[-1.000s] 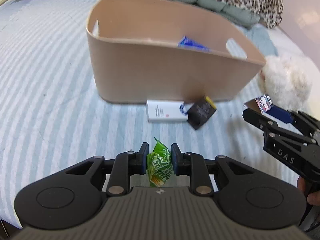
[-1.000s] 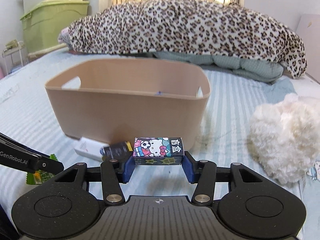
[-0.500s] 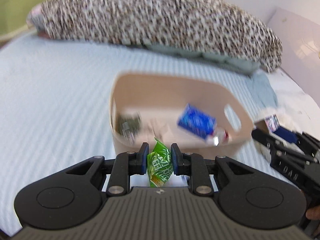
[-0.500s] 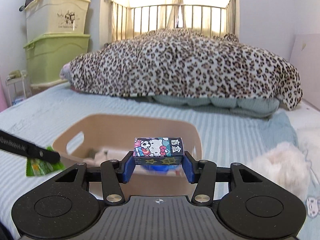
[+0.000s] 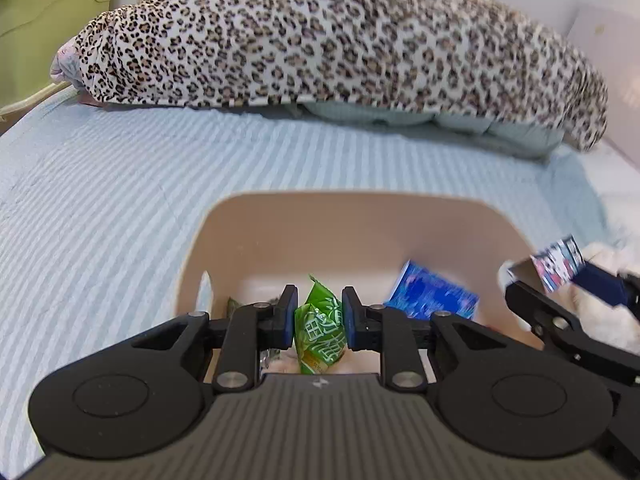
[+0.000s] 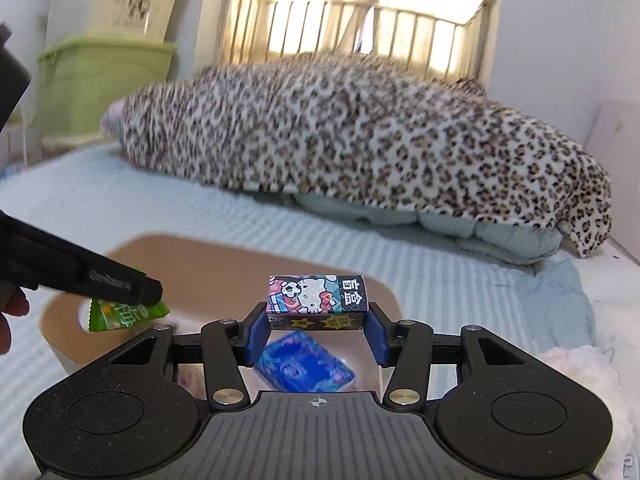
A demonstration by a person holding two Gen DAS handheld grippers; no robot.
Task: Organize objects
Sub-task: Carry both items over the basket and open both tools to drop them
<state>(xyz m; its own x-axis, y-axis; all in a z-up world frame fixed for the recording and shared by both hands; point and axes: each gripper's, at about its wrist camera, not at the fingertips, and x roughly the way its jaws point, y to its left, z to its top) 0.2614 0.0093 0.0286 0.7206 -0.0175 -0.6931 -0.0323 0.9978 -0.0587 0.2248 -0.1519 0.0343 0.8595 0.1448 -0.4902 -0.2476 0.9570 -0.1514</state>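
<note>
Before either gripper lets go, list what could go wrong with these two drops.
1. The right gripper pinches the cartoon-printed small box only by its ends, near the beige plastic bin's right wall; released there, it might clip the rim and land on the striped bed sheet.
2. The left gripper holds the green crinkly snack packet close beside the right one; they could bump.
3. The box may land on the blue pouch.

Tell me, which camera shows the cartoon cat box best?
The right wrist view: the cat box sits centred and sharp, clamped in the right gripper, its printed face readable. The left wrist view catches it only small and blurred at the right edge.
</note>
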